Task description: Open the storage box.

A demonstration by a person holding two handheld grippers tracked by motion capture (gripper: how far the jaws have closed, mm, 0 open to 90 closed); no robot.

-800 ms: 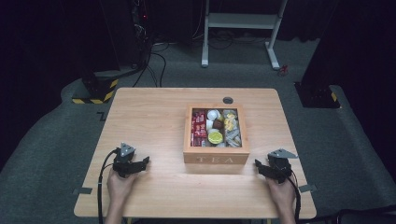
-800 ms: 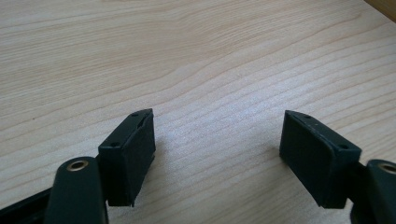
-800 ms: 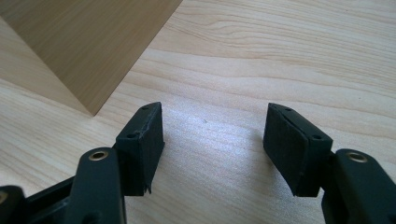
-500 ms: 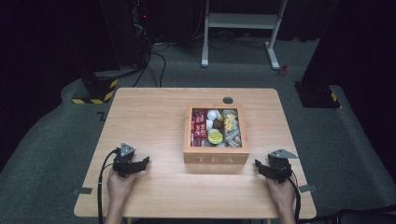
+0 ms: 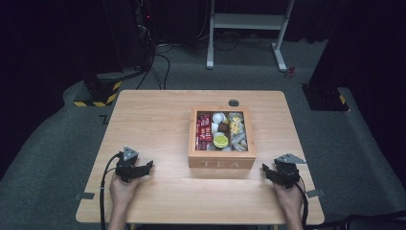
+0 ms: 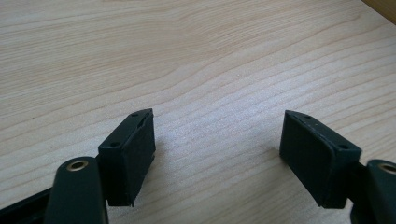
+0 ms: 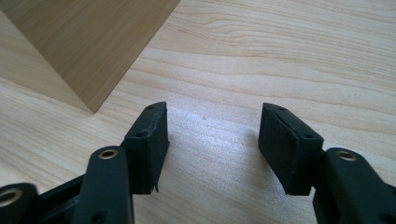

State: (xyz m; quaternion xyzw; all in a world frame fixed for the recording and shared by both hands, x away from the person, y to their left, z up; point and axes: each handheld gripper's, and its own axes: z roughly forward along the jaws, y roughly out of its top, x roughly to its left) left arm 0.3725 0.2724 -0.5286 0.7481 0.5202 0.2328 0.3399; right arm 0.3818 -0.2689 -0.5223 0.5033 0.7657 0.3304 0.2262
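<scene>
The left gripper (image 5: 143,167) rests low on the table (image 5: 153,120) at about 8 o'clock from the wooden box (image 5: 221,162), its jaws spread wide with only bare wood grain between them; in the left gripper view (image 6: 217,140) the pads touch nothing. The right gripper (image 5: 268,171) sits at about 4 o'clock from the box, near its front right corner, jaws likewise spread and holding nothing; in the right gripper view (image 7: 212,140) a corner of the box (image 7: 93,42) rises at 11 o'clock, apart from the jaws. The box stands right of the table's middle, lid off, the word TEA on its front wall. Inside it, red packets (image 5: 204,132) fill the left part; the white, yellow and brown pieces to their right are too small to name. A small dark round spot (image 5: 233,102) lies on the table at 12 o'clock from the box; what it is cannot be told. Both forearms are cut off at the lower edge of the high view.
</scene>
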